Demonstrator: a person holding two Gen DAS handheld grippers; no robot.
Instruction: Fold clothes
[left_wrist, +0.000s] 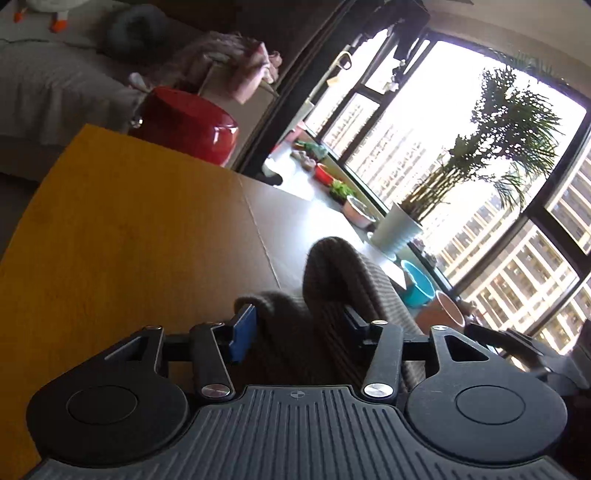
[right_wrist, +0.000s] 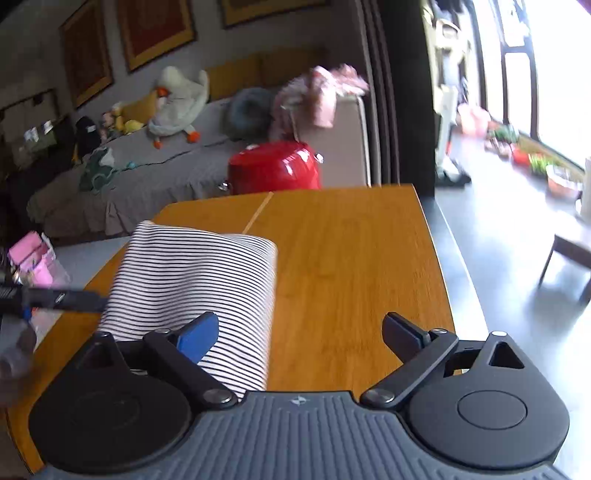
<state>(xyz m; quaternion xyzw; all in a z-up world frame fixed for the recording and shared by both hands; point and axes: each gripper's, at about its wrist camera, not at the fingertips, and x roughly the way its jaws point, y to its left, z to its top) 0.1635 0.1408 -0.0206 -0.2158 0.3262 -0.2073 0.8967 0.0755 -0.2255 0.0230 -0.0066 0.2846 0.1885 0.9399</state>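
Note:
A black-and-white striped garment (right_wrist: 192, 280) lies partly folded on the wooden table (right_wrist: 351, 258), its far part lifted into a rounded hump. In the left wrist view the same striped cloth (left_wrist: 332, 291) bunches up between the blue pads of my left gripper (left_wrist: 299, 330), which is closed on it above the table (left_wrist: 129, 240). My right gripper (right_wrist: 301, 334) is open and empty, its left finger (right_wrist: 197, 334) over the garment's near edge. The left gripper's fingers (right_wrist: 70, 297) show at the garment's left side in the right wrist view.
A red suitcase (right_wrist: 275, 166) stands beyond the table's far edge, in front of a grey sofa (right_wrist: 129, 177) with plush toys. Potted plants (left_wrist: 399, 229) and tubs line the window. A pink box (right_wrist: 31, 258) sits left of the table. A stool (right_wrist: 572, 254) stands at right.

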